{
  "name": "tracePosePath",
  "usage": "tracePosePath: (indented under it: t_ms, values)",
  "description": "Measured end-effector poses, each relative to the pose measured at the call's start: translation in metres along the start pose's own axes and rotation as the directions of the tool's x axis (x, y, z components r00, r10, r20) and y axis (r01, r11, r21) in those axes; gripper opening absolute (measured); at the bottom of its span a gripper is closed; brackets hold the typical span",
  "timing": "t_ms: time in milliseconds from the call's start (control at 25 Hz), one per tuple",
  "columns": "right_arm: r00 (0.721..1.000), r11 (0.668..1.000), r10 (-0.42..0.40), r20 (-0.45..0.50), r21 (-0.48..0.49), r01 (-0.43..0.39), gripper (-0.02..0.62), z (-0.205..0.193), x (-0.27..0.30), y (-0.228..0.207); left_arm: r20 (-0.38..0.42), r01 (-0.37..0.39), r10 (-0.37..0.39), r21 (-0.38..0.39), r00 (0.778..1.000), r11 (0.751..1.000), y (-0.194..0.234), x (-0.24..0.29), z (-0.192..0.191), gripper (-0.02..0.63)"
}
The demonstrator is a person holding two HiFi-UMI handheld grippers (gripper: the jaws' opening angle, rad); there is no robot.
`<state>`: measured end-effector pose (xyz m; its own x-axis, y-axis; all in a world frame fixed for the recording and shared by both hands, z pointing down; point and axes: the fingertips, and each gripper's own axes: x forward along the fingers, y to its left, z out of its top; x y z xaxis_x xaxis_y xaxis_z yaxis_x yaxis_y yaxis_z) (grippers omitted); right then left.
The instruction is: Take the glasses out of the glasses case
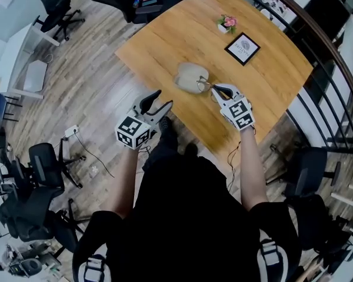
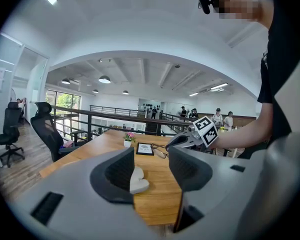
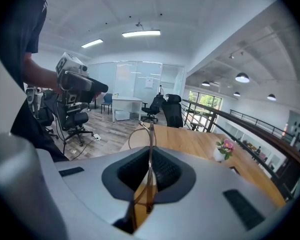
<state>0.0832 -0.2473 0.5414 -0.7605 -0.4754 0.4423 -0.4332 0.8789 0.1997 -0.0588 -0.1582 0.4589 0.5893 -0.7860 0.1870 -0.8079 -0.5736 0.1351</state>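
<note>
The pale grey glasses case (image 1: 190,77) lies on the wooden table (image 1: 265,69); in the left gripper view the glasses case (image 2: 138,180) shows between the jaws, untouched. My right gripper (image 1: 215,89) is shut on the thin-framed glasses (image 1: 203,86), held just right of the case. In the right gripper view the glasses (image 3: 149,149) are pinched by one temple arm and the lens rim sticks out ahead of the right gripper (image 3: 150,170). My left gripper (image 1: 163,98) hangs open and empty over the table's near-left edge, short of the case.
A framed card (image 1: 242,47) and a small pot of pink flowers (image 1: 227,23) stand at the far side of the table. Office chairs (image 1: 44,163) stand on the floor to the left; a railing (image 1: 335,98) runs along the right.
</note>
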Motion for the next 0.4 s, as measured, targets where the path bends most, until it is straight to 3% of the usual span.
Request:
tracePosePath:
  t_ms: [400]
  values:
    - [0.997,0.999,0.051,-0.064,-0.003,-0.051,0.023,-0.017,0.019,0.019,-0.014,-0.025,0.025,-0.016,1.0,1.0,0.007,-0.016,-0.013,0.233]
